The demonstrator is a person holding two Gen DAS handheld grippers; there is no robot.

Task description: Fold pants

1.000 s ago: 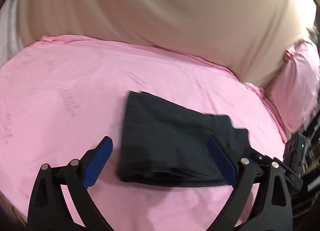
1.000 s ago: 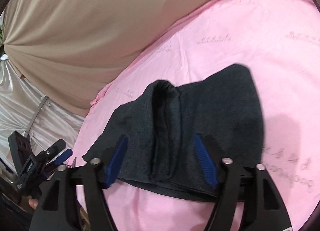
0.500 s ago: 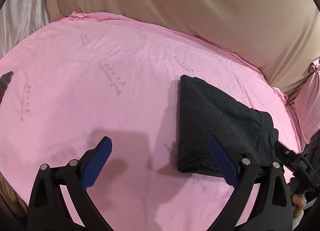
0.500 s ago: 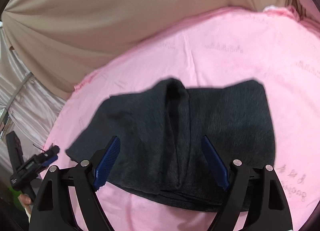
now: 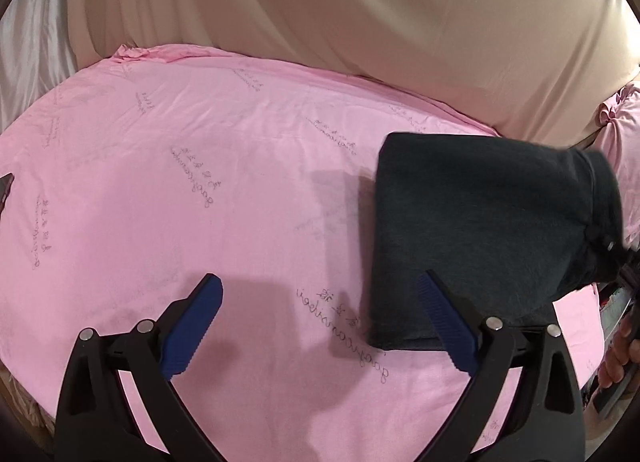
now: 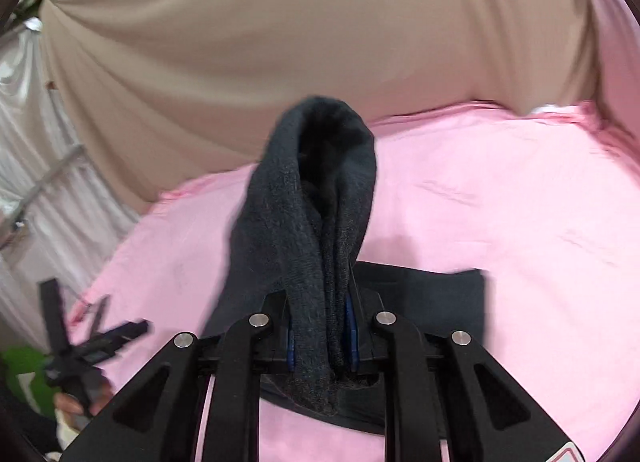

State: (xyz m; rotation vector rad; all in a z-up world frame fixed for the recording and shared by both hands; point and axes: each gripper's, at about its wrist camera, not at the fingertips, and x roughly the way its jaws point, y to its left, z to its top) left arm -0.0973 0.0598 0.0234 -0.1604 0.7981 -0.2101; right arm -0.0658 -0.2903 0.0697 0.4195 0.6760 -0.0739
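The dark grey folded pants (image 5: 460,229) lie on the pink bed sheet (image 5: 200,181), right of my left gripper (image 5: 320,322). That gripper is open over bare sheet, its right finger overlapping the pants' near left corner. In the right wrist view my right gripper (image 6: 320,334) has its jaws closing on a bunched edge of the pants (image 6: 316,213), and the blue pads press the fabric. The pinched part stands up as a ridge off the sheet (image 6: 500,221). The other layers lie flat beneath.
A beige curtain (image 5: 360,1) hangs along the far side of the bed. A pink pillow (image 5: 624,133) sits at the right. A dark object (image 5: 5,189) pokes in at the left edge. The person's hand (image 5: 620,346) holds the right gripper's handle.
My right gripper went from wide open around the pants to shut on a fold and lifted it. The left gripper drew away, so the pants now sit further right in its view.
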